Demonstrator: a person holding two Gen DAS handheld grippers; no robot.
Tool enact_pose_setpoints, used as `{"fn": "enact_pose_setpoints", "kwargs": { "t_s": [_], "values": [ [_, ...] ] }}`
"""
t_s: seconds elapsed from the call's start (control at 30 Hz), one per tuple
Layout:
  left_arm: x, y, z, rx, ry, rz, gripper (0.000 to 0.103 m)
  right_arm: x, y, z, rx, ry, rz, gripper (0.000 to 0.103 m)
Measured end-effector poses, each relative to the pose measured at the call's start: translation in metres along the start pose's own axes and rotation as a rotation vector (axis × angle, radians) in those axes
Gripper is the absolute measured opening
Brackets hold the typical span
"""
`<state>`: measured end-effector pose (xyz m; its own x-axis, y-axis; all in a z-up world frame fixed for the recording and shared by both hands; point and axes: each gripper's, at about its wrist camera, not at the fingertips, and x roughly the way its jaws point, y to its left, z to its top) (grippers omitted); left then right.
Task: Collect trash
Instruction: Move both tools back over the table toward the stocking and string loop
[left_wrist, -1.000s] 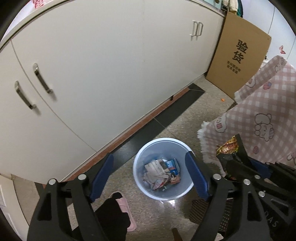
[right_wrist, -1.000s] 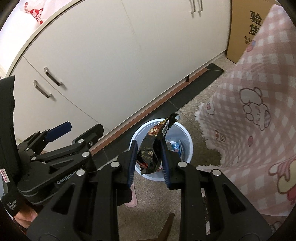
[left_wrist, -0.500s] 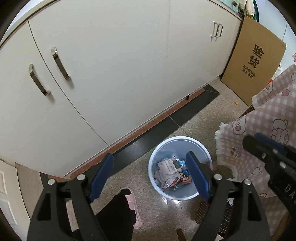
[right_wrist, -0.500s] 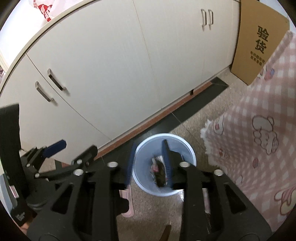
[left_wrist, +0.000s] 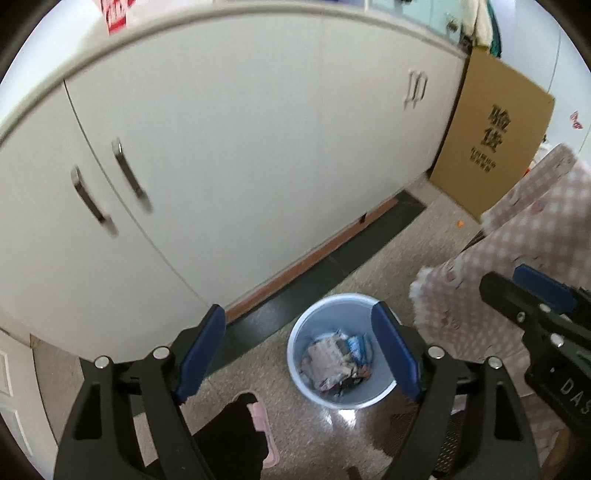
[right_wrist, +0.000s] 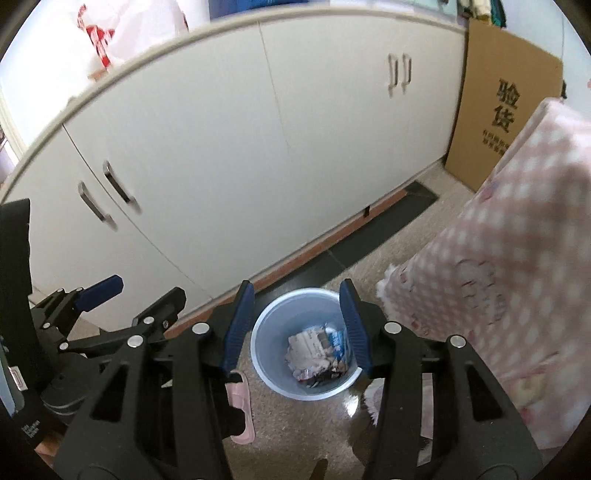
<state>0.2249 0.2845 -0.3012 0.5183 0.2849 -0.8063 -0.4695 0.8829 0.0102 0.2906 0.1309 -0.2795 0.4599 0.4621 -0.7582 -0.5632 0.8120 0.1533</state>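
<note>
- The right gripper (right_wrist: 295, 328) has its blue-padded fingers (right_wrist: 236, 328) opening, with nothing between them; through the gap, low at 6 o'clock, shows the round pale-blue plastic bin (right_wrist: 266, 354).
- The left gripper (left_wrist: 299, 354) has its fingers (left_wrist: 201, 350) spread wide and empty, the bin (left_wrist: 373, 395) at its 5 o'clock.
- The crumpled wrappers and paper trash (right_wrist: 317, 354) lie inside the bin, on its bottom.
- Outward: a pink slipper (right_wrist: 240, 402) just beside the bin at 8 o'clock, a pink checked cloth (right_wrist: 517, 266) at 3 o'clock, white cabinet doors (right_wrist: 221, 147) at 12, a brown cardboard box (right_wrist: 506, 96) at 1.
- Risk, as I judge it: a low swing toward the next piece could snag the cloth's fringe or knock the light bin over, spilling the trash.
</note>
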Motion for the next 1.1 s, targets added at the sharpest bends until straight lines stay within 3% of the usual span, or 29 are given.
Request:
{"fn": "enact_pose_setpoints", "kwargs": {
  "t_s": [0.3,0.47,0.6,0.87,0.97,1.1],
  "values": [
    [-0.086,-0.068,0.045,0.107,-0.194,-0.105,0.083,-0.11,-0.041,0.03,0.049,-0.19,-0.045,0.049],
    [-0.125,-0.143,0.064,0.243,-0.252,-0.206,0.083,-0.169,-0.103,0.036,0.117,-0.277,-0.112,0.05],
    [-0.142,-0.213,0.078,0.345,-0.268,-0.28,0.083,-0.207,-0.17,0.032,0.191,-0.316,-0.216,0.05],
    [-0.136,-0.362,0.104,0.405,-0.139,-0.472,0.083,-0.248,-0.293,0.014,0.327,-0.33,-0.408,0.05],
    [-0.122,-0.412,0.11,0.421,-0.081,-0.524,0.083,-0.25,-0.328,0.009,0.359,-0.313,-0.437,0.05],
    [-0.098,-0.449,0.12,0.383,-0.01,-0.571,0.083,-0.246,-0.363,0.005,0.387,-0.29,-0.439,0.05]
  ]
}}
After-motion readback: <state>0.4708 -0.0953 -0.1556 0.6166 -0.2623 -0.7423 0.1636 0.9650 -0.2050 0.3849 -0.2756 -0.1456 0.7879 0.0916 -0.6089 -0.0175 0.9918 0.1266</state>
